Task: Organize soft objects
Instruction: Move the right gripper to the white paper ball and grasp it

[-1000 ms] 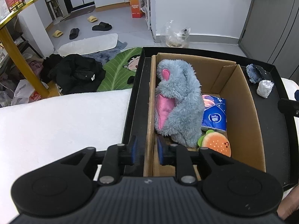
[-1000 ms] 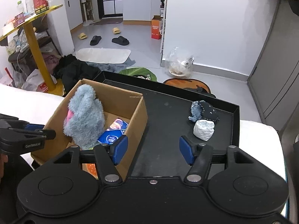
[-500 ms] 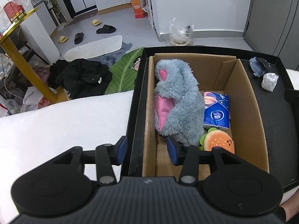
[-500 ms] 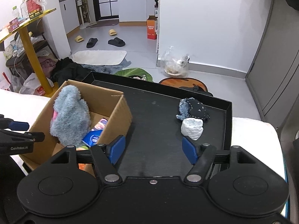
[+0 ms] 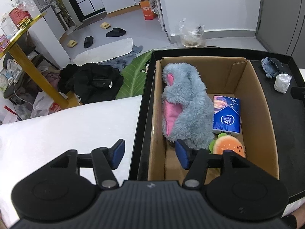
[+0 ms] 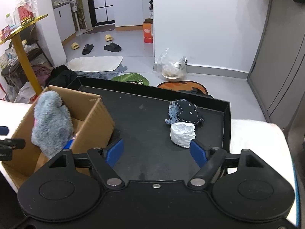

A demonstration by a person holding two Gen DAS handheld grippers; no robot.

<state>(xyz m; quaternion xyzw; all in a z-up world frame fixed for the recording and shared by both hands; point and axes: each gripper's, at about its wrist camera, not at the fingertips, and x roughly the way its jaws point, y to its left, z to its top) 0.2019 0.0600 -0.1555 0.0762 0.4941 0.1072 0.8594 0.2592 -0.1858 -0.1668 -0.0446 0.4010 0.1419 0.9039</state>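
A cardboard box [image 5: 265,114] stands at the left of a black tray [image 6: 144,118]. In it lie a grey-and-pink plush toy [image 5: 188,105], a blue tissue pack [image 5: 226,114] and an orange burger plush [image 5: 227,147]. The box [image 6: 95,118] and the plush [image 6: 51,122] also show in the right wrist view. A dark blue denim soft piece [image 6: 185,112] and a white wrapped bundle [image 6: 183,134] lie on the tray's right. My left gripper [image 5: 149,155] is open over the box's left wall, empty. My right gripper [image 6: 156,151] is open and empty, just short of the bundle.
The tray rests on a white padded surface [image 5: 66,126]. Beyond its far edge is the floor with black clothes [image 5: 91,80], a green mat [image 5: 133,76], slippers and a yellow table leg [image 5: 36,72]. A grey cabinet [image 6: 278,57] stands at the right.
My left gripper opened from nearly shut on the box's left wall and pulled back. My right gripper moved right and forward toward the white bundle, staying open.
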